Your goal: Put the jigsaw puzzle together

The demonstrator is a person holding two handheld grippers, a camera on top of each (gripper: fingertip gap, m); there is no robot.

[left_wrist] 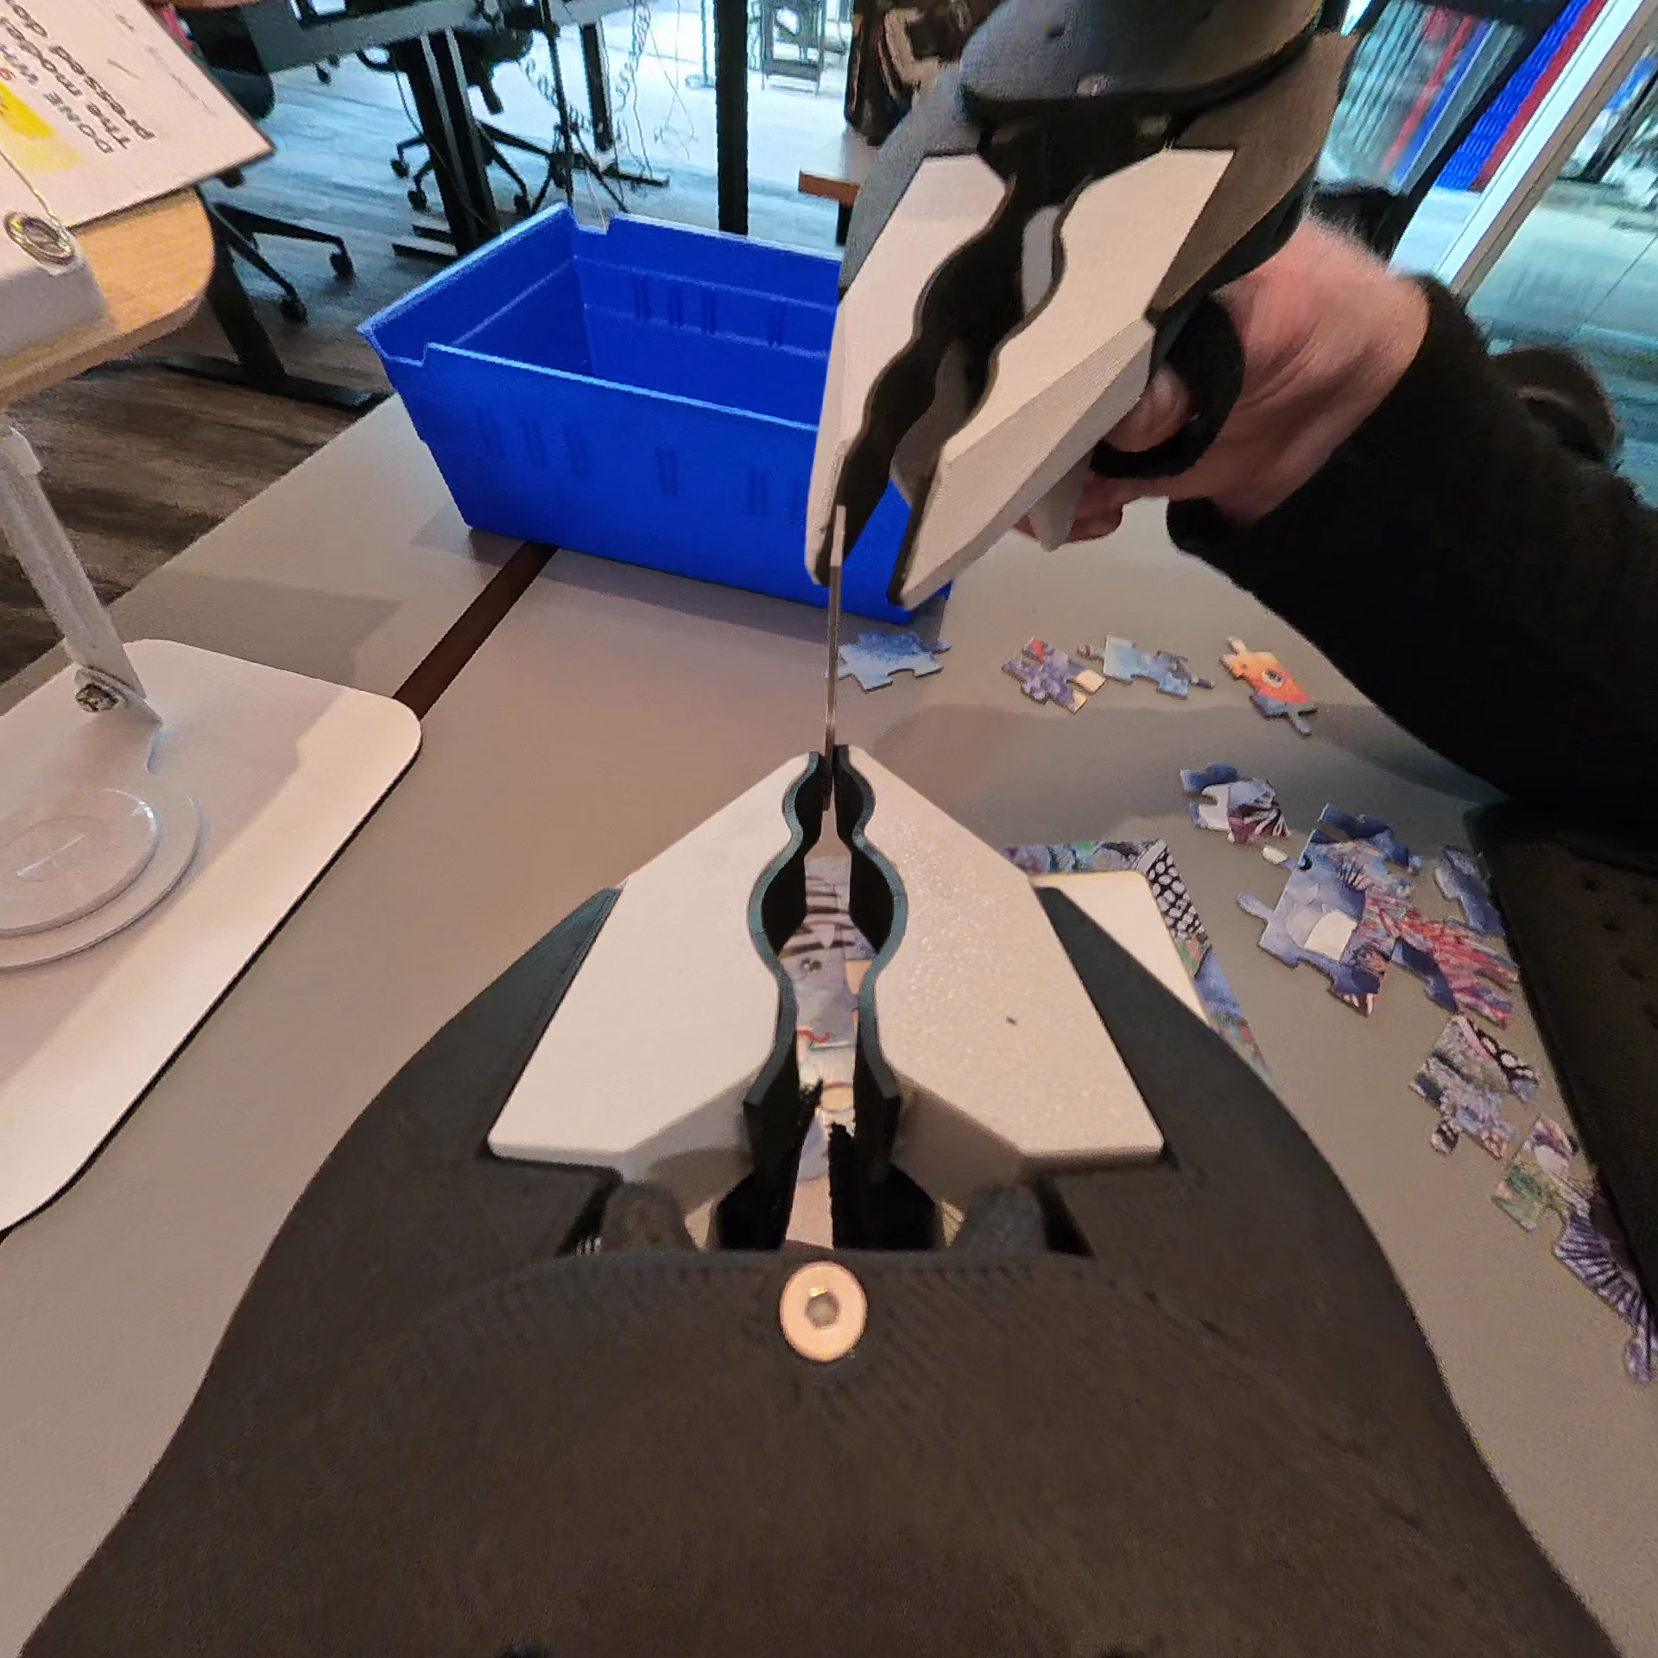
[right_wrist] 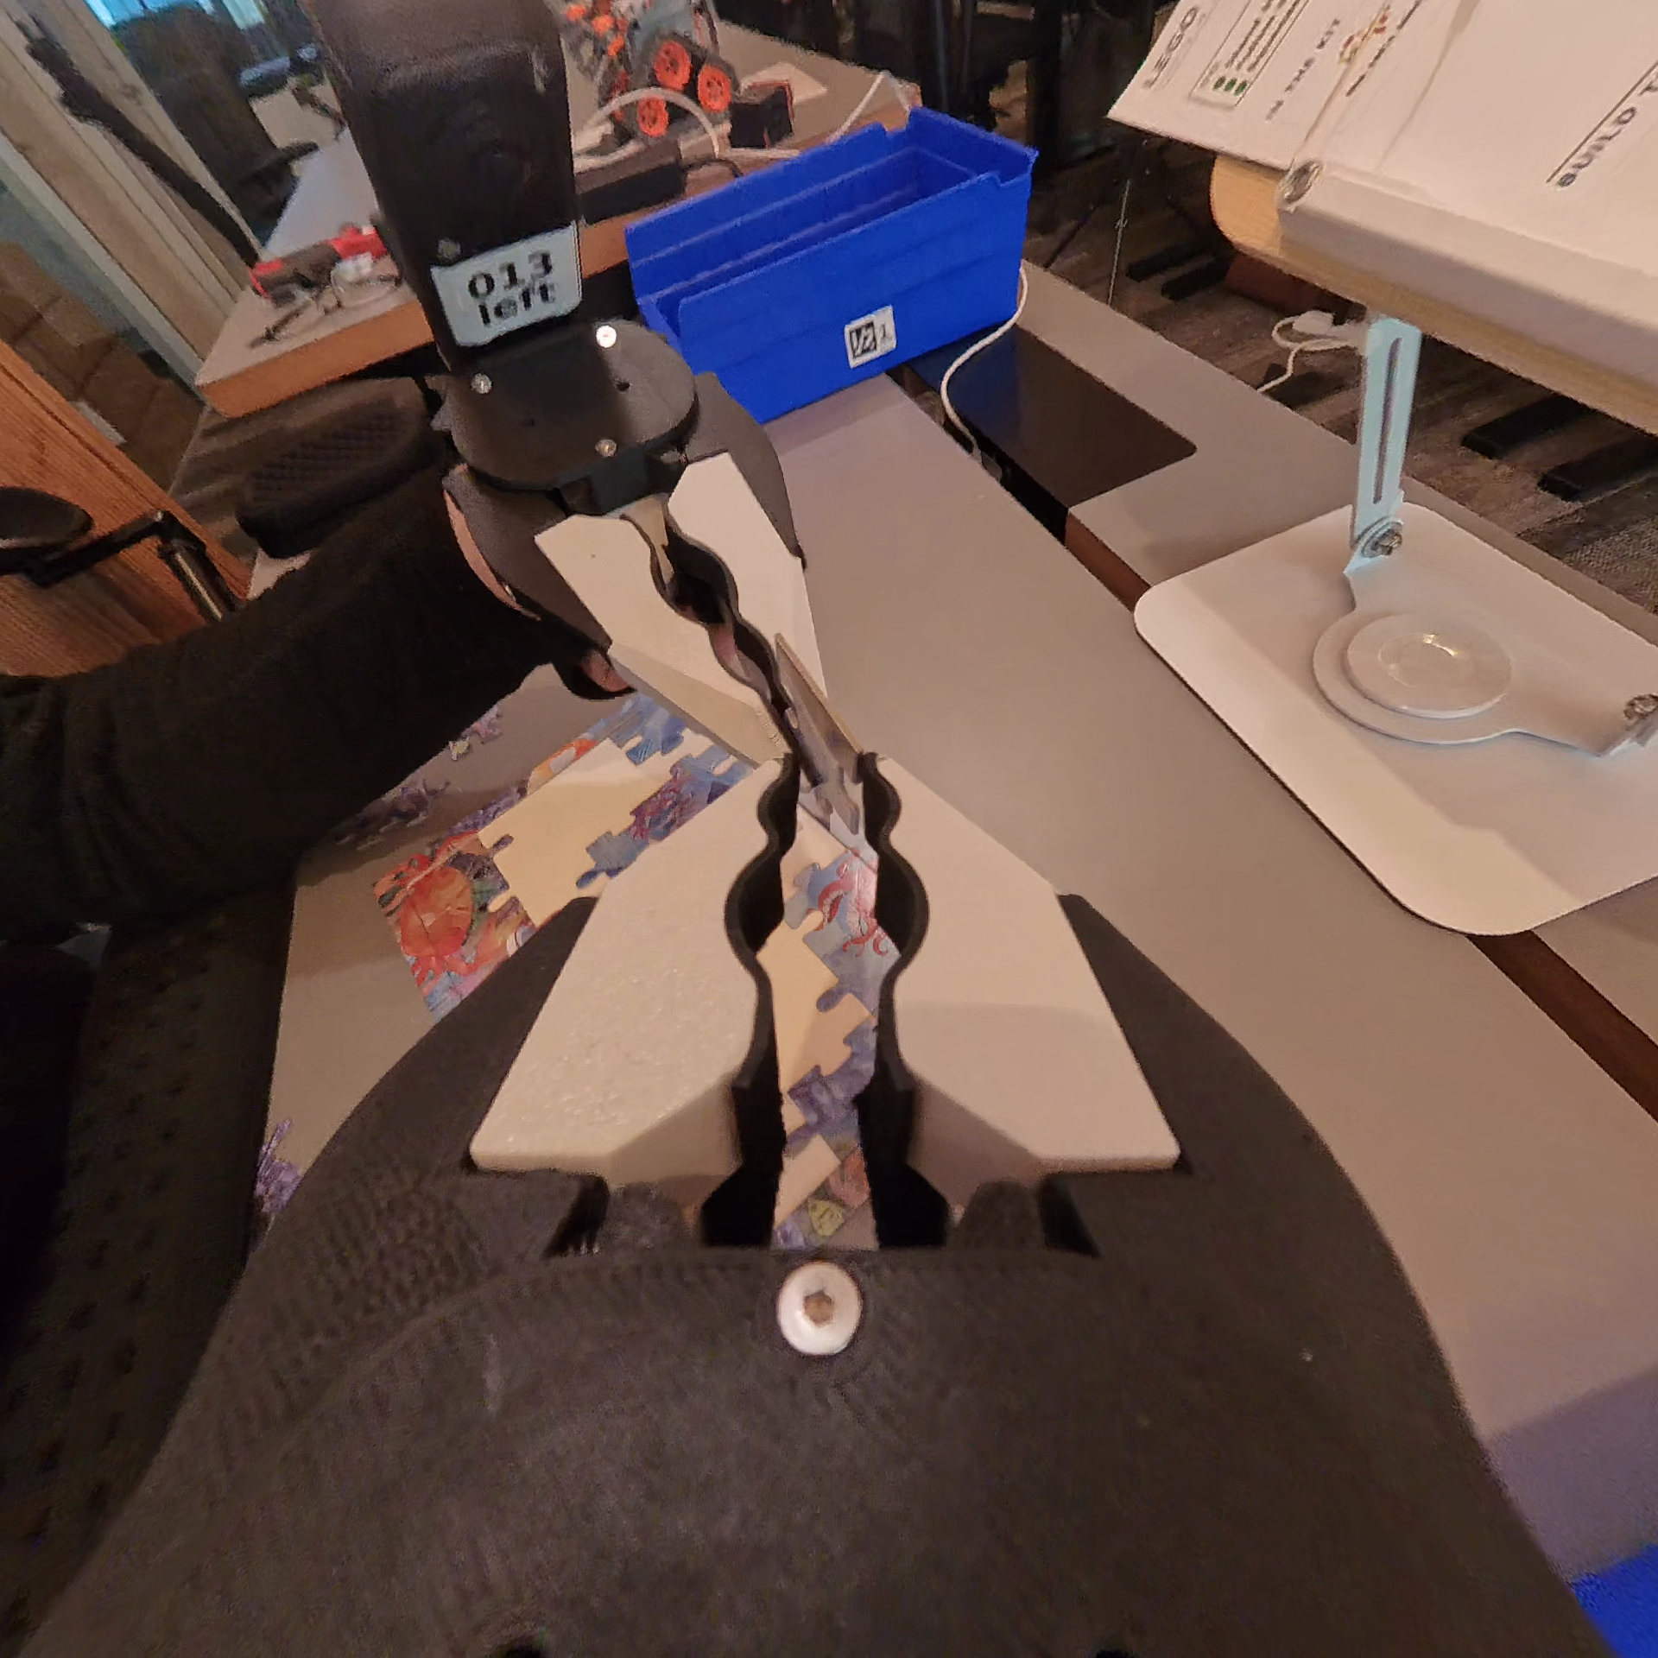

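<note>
My left gripper (left_wrist: pixel 830 763) is shut on the lower edge of a thin puzzle piece (left_wrist: pixel 833 664), which I see edge-on and held upright above the table. In the right wrist view the left gripper (right_wrist: pixel 773 718) pinches the same piece (right_wrist: pixel 821 736). My right gripper (right_wrist: pixel 830 772) is open around the piece's other end, with a gap beside the piece. In the left wrist view the right gripper (left_wrist: pixel 866 574) has its fingers apart, and the piece lies against only one finger (left_wrist: pixel 830 538). The partly built puzzle (right_wrist: pixel 440 915) lies on its cream board (right_wrist: pixel 556 807) below.
Loose pieces (left_wrist: pixel 897 655) and a joined cluster (left_wrist: pixel 1373 933) lie on the grey table (left_wrist: pixel 628 718). A blue bin (left_wrist: pixel 628 431) stands at the back. A white stand base (left_wrist: pixel 179 807) sits to the left and a black tray (left_wrist: pixel 1588 942) to the right. My left and right fingertips are right by each other.
</note>
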